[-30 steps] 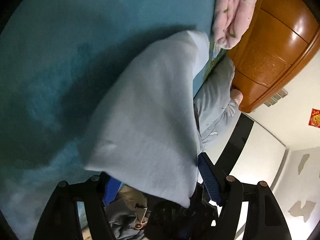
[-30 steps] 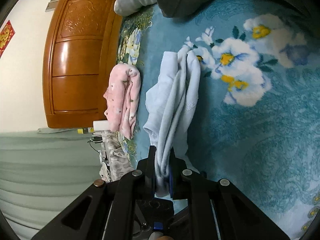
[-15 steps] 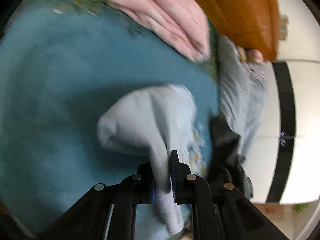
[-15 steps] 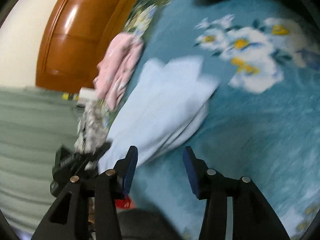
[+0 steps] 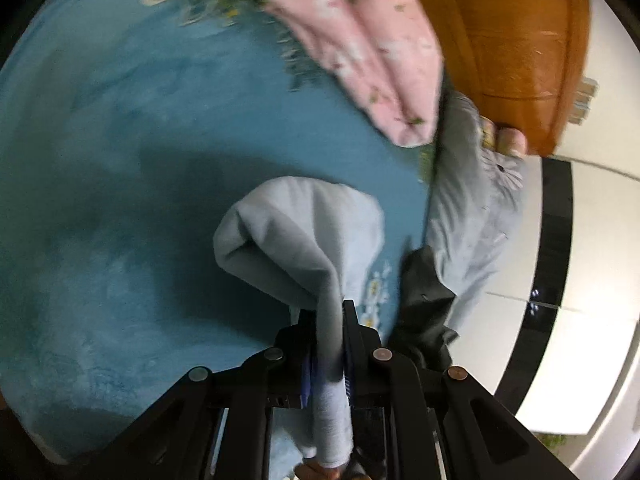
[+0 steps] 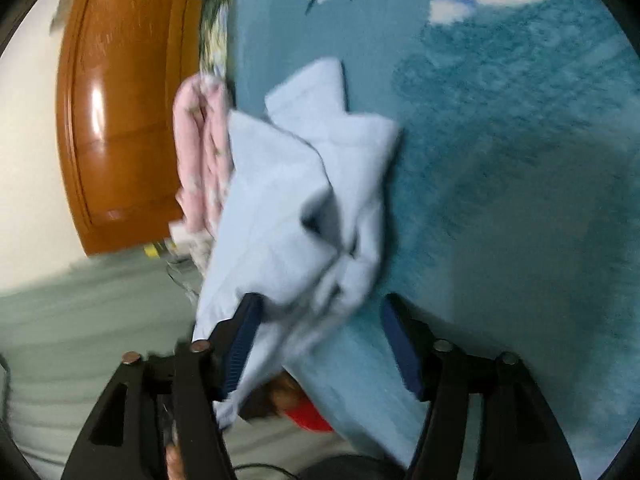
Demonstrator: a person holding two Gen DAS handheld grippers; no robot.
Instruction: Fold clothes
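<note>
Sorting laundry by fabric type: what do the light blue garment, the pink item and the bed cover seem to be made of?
Light blue garment: soft matte knit, probably cotton jersey; it drapes limply from the left gripper.
Pink item: thicker, padded-looking printed cloth in rounded folds; blurred.
Bed cover: teal plush pile, fleece-like, with fuzzy texture.

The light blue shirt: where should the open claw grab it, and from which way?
The right claw is open, while the left claw pinches one bunched edge of the light blue shirt. Best guess: grab the loose corner at the far end, lying flat on the teal blanket. Come from the bare blanket side, since the pink garment crowds the other side.
</note>
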